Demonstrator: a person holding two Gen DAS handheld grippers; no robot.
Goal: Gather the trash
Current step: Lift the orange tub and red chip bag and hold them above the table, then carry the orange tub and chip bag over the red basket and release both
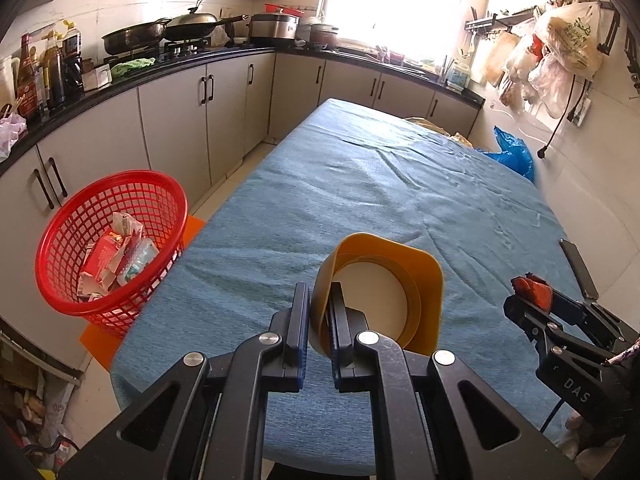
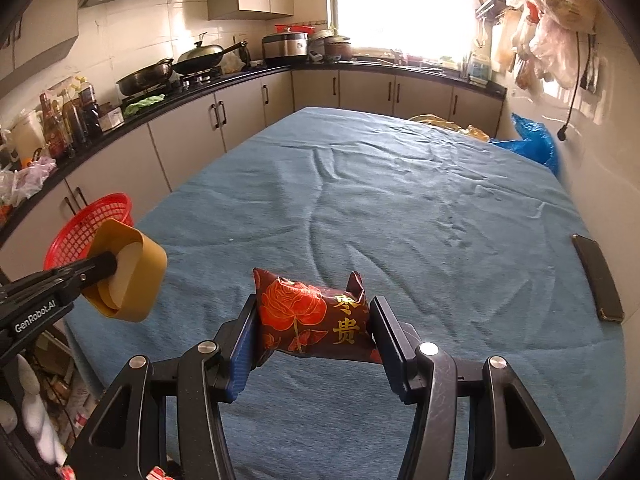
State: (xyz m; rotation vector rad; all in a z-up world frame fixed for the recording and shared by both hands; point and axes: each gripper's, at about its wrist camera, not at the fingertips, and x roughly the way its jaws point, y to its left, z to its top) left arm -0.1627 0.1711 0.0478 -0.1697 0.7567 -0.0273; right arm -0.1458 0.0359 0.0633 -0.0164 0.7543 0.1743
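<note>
My left gripper [image 1: 319,322] is shut on the wall of a squashed yellow paper cup [image 1: 384,280], held above the blue tablecloth; the same cup [image 2: 128,276] shows at the left of the right wrist view, in front of the basket. My right gripper [image 2: 312,332] is shut on a dark red snack packet [image 2: 314,316] with a rose print and gold characters, lifted off the cloth. That gripper [image 1: 532,292] with the red packet [image 1: 534,288] also appears at the right edge of the left wrist view. A red mesh basket [image 1: 116,236] stands left of the table with several crumpled cartons inside.
A dark phone [image 2: 598,278] lies near the table's right edge. Blue plastic bag [image 2: 536,142] and yellow bags sit at the table's far right corner. Kitchen counter [image 1: 132,80] with pans and bottles runs along the left; bags hang on the right wall.
</note>
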